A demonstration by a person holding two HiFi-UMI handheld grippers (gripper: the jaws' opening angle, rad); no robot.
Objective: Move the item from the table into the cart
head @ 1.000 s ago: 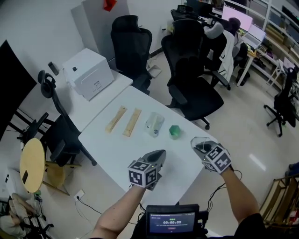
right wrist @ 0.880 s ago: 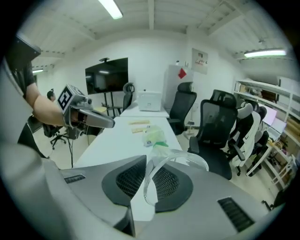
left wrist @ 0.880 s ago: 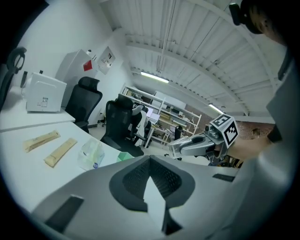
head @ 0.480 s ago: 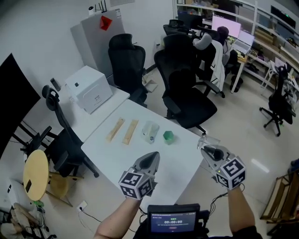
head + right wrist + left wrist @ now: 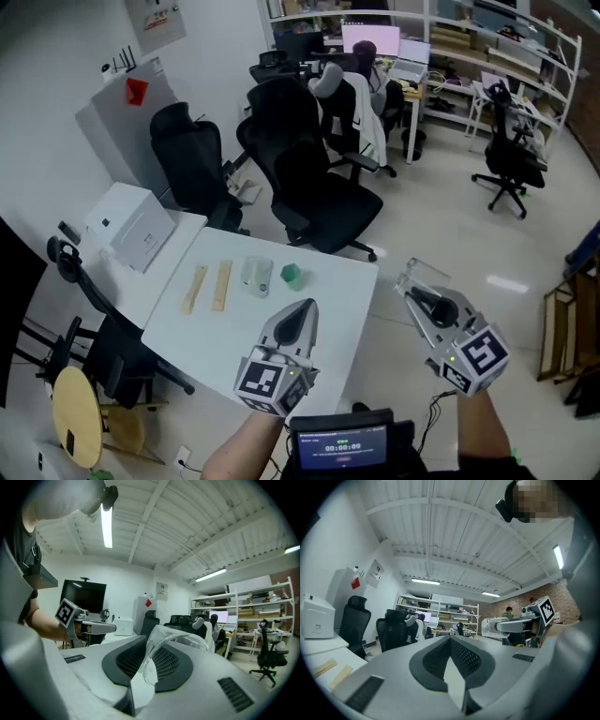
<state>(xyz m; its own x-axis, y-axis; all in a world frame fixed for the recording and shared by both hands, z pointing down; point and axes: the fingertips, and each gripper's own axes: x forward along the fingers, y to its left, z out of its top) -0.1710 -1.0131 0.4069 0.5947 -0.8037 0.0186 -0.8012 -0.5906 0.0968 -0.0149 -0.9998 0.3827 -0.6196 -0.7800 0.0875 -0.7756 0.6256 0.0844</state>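
Note:
My right gripper [image 5: 413, 294] is held level over the floor, right of the white table [image 5: 328, 309], shut on a clear plastic cup [image 5: 418, 276]. In the right gripper view the cup's rim [image 5: 180, 638] arches across both jaws of that gripper [image 5: 149, 662]. My left gripper [image 5: 302, 310] hovers above the table's near part, shut with nothing in it; its closed tips [image 5: 451, 642] point level into the room. On the table lie two wooden sticks [image 5: 208, 286], another clear cup [image 5: 256, 276] and a small green item [image 5: 291, 274].
A white box [image 5: 131, 227] sits on the adjoining desk at left. Black office chairs [image 5: 319, 187] crowd the table's far side. A wooden frame [image 5: 561, 323] stands at the right edge. A person sits at the far desks [image 5: 364, 58].
Both grippers have risen off the table. The right one, still with the clear cup, has swung right, out past the table's edge. The head view has tilted up, showing more room.

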